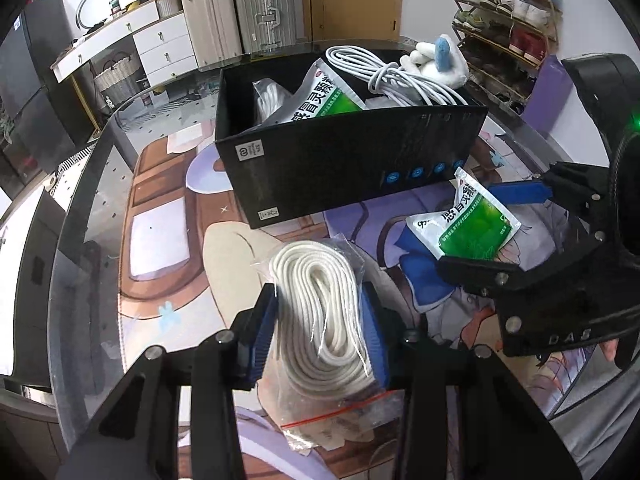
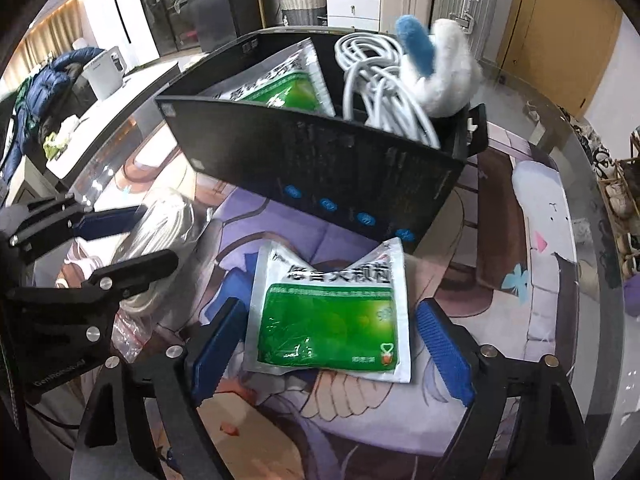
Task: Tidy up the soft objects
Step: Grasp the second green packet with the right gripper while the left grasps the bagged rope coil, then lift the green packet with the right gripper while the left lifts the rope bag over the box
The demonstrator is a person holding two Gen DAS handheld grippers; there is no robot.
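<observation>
Seen from both wrists: left gripper [image 1: 320, 328] fingers pinching a bagged coil of white cord [image 1: 320, 304] low over the surface [image 1: 168, 248], just before a black box [image 1: 344, 168]. Right gripper [image 2: 332, 356] fingers spread wide around a green sachet [image 2: 332, 320] lying flat. Judged best: closed evenly on the sachet's middle, then both lifted clear of the box wall before release inside.

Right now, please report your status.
Left hand-held gripper shut on bagged white rope coil. Right hand-held gripper open around green-white sachet. Black box ahead.
</observation>
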